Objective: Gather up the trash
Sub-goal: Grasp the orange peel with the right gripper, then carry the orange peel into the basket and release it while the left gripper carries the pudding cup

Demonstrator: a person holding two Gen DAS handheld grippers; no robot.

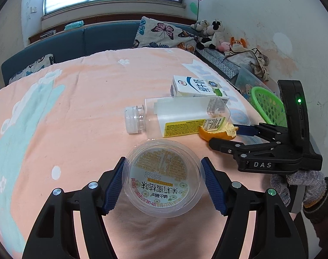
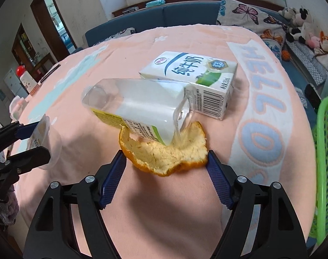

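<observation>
A clear plastic cup [image 1: 163,179] with a printed lid lies on the peach bedspread between the fingers of my left gripper [image 1: 163,172], which touch its sides; it also shows in the right wrist view [image 2: 42,133]. An orange peel [image 2: 166,153] lies between the open fingers of my right gripper [image 2: 166,159], partly under a clear bottle [image 2: 140,108] lying on its side. In the left wrist view the peel [image 1: 218,132] sits at the tips of the right gripper [image 1: 223,135]. A milk carton [image 2: 192,79] lies behind the bottle.
A green mesh basket [image 2: 326,161] stands at the right edge of the bed, also in the left wrist view [image 1: 269,105]. Butterfly pillows [image 1: 164,34] and plush toys [image 1: 213,34] sit at the back. The bedspread [image 1: 88,97] stretches to the left.
</observation>
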